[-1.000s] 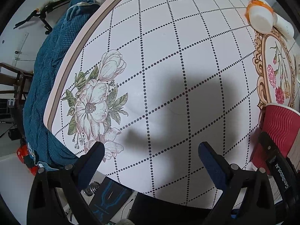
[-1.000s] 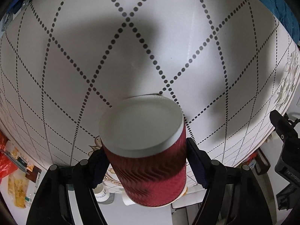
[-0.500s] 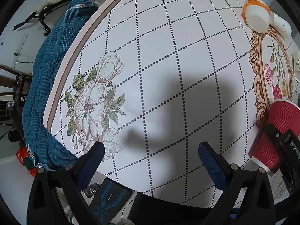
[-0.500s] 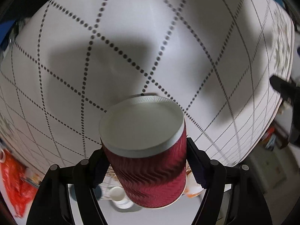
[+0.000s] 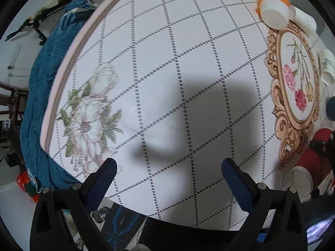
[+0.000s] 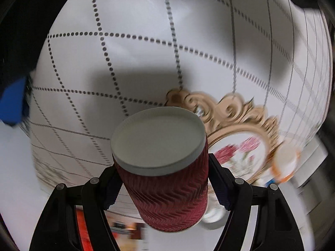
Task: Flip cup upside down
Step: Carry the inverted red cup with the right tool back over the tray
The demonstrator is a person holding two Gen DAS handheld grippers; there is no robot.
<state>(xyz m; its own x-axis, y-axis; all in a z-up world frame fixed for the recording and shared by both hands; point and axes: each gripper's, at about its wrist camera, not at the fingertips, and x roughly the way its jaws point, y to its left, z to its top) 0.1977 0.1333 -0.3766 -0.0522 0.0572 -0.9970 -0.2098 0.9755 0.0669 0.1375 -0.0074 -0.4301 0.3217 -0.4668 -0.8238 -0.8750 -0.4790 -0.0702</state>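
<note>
A dark red ribbed paper cup (image 6: 167, 194) with a white flat end (image 6: 158, 139) sits between the fingers of my right gripper (image 6: 165, 186), which is shut on its sides and holds it above the table. The white end faces away from the camera, toward the tablecloth. The same cup (image 5: 309, 165) shows tilted at the right edge of the left wrist view, with the right gripper's black body over it. My left gripper (image 5: 167, 179) is open and empty, low over the white dotted tablecloth (image 5: 167, 62).
A gold-framed floral print (image 5: 297, 87) lies on the cloth near the cup. An orange-rimmed white cup (image 5: 272, 14) and other white cups (image 5: 326, 67) lie at the far right. A blue cloth (image 5: 41, 83) hangs off the table's left edge.
My right gripper has rotated with the cup, swinging the view toward the gold-framed print. In the left wrist view the cup has tipped and moved lower right. The left gripper has barely moved.
</note>
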